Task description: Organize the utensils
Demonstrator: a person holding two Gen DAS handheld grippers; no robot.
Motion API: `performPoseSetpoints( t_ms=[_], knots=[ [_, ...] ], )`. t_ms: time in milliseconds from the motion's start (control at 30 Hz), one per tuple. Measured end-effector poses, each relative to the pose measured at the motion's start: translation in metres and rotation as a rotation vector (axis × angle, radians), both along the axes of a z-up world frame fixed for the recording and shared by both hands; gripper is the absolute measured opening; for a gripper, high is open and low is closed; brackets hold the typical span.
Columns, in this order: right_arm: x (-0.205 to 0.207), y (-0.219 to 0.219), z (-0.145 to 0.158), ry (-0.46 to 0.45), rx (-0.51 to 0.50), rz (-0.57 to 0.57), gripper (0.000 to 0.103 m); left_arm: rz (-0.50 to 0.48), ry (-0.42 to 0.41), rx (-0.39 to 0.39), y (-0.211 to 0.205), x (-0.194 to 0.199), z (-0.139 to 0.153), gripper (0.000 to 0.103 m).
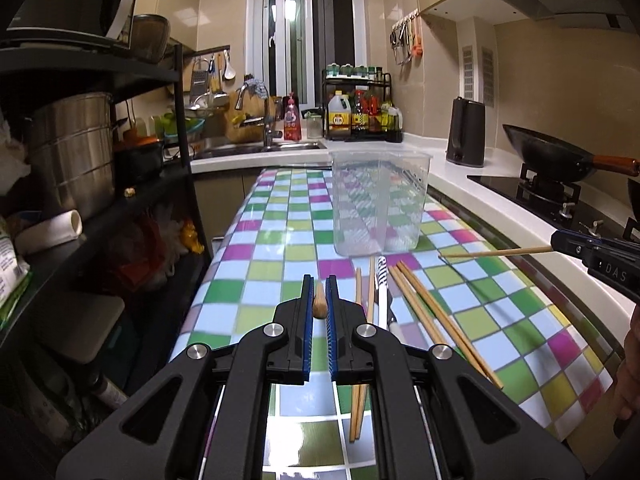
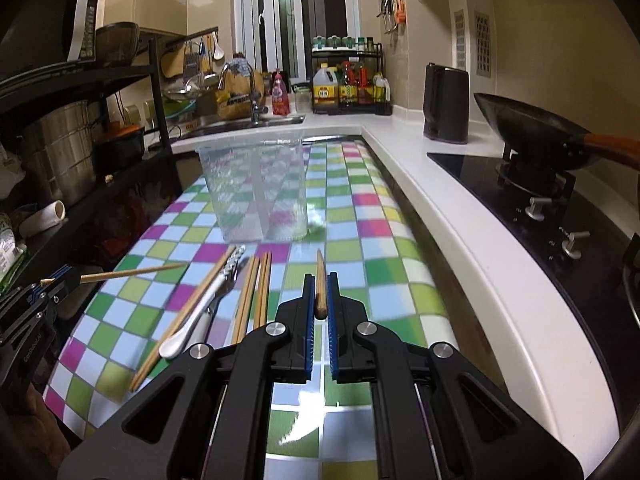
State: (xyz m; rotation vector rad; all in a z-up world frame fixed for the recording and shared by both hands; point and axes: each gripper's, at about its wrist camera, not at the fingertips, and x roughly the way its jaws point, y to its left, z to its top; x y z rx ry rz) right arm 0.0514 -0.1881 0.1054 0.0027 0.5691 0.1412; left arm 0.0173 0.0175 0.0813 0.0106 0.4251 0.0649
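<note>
My left gripper (image 1: 319, 280) is shut on a wooden chopstick (image 1: 320, 304), held above the checkered tablecloth (image 1: 272, 256) and pointing away from me. My right gripper (image 2: 320, 277) is shut on another chopstick (image 2: 321, 288). Each shows in the other's view: the right gripper (image 1: 556, 241) with its chopstick (image 1: 492, 253) pointing left, the left gripper (image 2: 74, 279) with its chopstick (image 2: 132, 272) pointing right. A clear, divided plastic container (image 1: 380, 200) (image 2: 256, 188) stands upright ahead. Loose chopsticks (image 1: 424, 304) (image 2: 256, 296), a white spoon (image 2: 192, 320) and a fork (image 2: 224, 288) lie in front of it.
A white counter (image 2: 440, 216) borders the table on the right, with a black hob, a wok (image 2: 532, 136) and a dark kettle (image 2: 446, 104). A black shelf rack with steel pots (image 1: 72, 152) stands at the left. The sink (image 1: 260, 148) and bottle rack are at the back.
</note>
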Motion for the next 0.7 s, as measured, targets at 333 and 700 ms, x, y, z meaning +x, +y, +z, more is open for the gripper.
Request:
performPoseSetpoints(
  t_ms=[333,700],
  knots=[
    [0.011,-0.003,0.039,-0.069,0.029,0.016,0.006,-0.011,-0.048,-0.019,0.006,0.013,0.032,0.006],
    [0.025,0.002,0.088,-0.128,0.047,0.057,0.006,-0.075,0.037,-0.125,0.029,0.051,0.074,0.006]
  ],
)
